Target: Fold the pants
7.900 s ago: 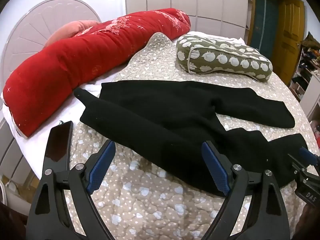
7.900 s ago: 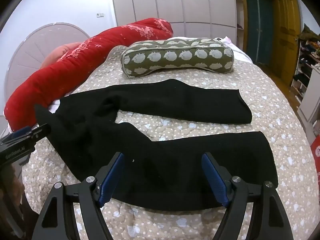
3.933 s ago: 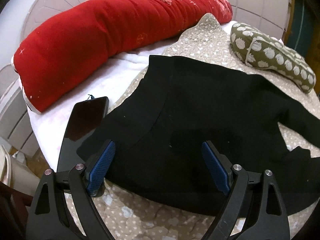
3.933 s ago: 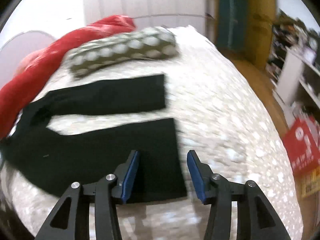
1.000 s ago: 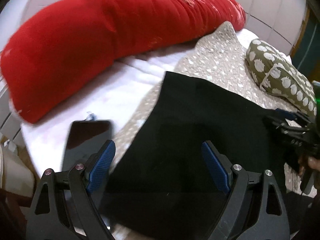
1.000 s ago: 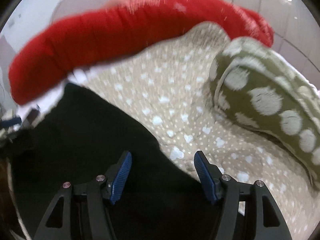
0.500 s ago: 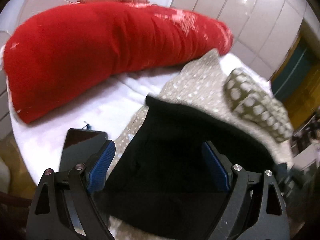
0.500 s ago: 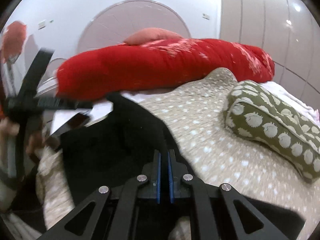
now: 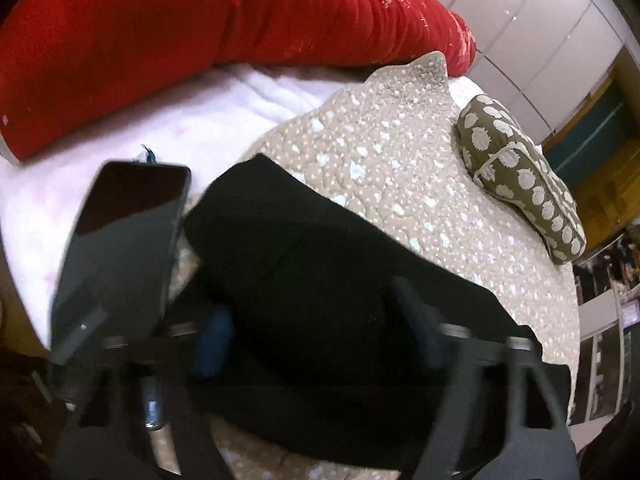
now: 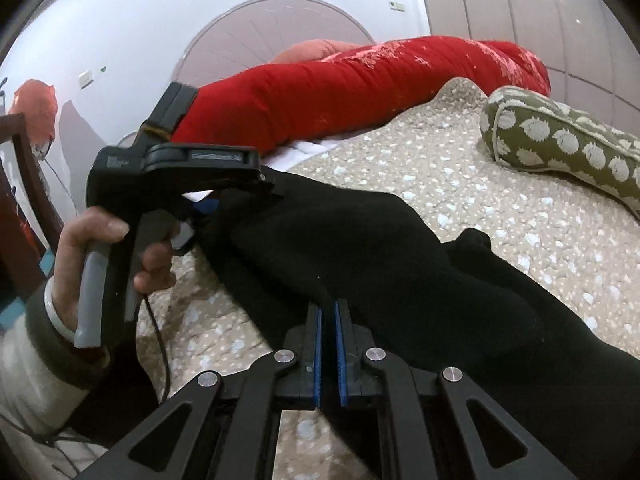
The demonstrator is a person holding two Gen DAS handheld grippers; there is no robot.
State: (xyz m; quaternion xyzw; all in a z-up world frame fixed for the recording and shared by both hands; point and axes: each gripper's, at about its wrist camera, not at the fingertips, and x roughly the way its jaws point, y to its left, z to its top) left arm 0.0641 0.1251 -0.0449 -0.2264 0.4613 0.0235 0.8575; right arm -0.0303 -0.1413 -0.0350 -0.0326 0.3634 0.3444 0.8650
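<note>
The black pants (image 9: 320, 280) lie folded lengthwise on the beige quilt (image 9: 380, 160). My left gripper (image 9: 316, 336) is blurred; its blue pads (image 9: 214, 338) stand wide apart over the waist end of the pants. In the right wrist view the left gripper (image 10: 236, 204) sits at the pants' waist edge (image 10: 280, 200), held by a hand. My right gripper (image 10: 327, 344) is shut on a fold of the black pants (image 10: 400, 264), which drape over and past its pads.
A black phone (image 9: 120, 240) lies on the white sheet left of the pants. A long red bolster (image 9: 200, 20) runs along the back. An olive patterned pillow (image 9: 520, 176) lies at the right. A dark wooden chair (image 10: 20, 200) stands at the left bed edge.
The left gripper has dropped closer onto the waist end of the pants. The right gripper stays shut on the fabric and has carried it a little further toward the waist.
</note>
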